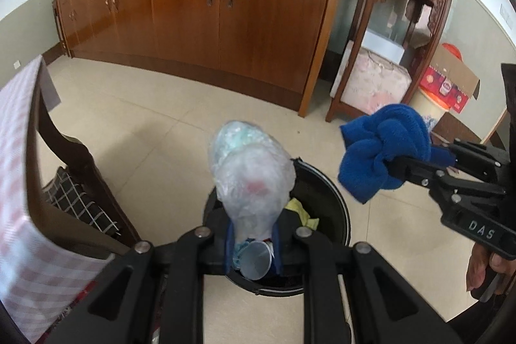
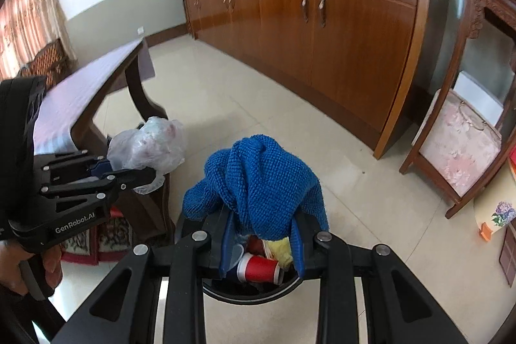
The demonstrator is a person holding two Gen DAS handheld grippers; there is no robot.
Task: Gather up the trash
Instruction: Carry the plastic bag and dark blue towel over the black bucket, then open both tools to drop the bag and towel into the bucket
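Left wrist: both grippers tilted over bin (image 1: 335, 195), fingers clamping plastic bag (image 1: 251, 170), blue cloth (image 1: 383, 150).

- left tool (image 1: 253, 234) angled downward, fingers clamped tight on something
- right tool (image 2: 262, 236) tilted down too, also pinched closed on its load

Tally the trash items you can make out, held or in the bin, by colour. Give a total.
Blue: 1, cloth in the right gripper
Clear: 2, plastic bag in the left gripper; cup
Red: 1, cup
Yellow: 1, crumpled piece
Total: 5
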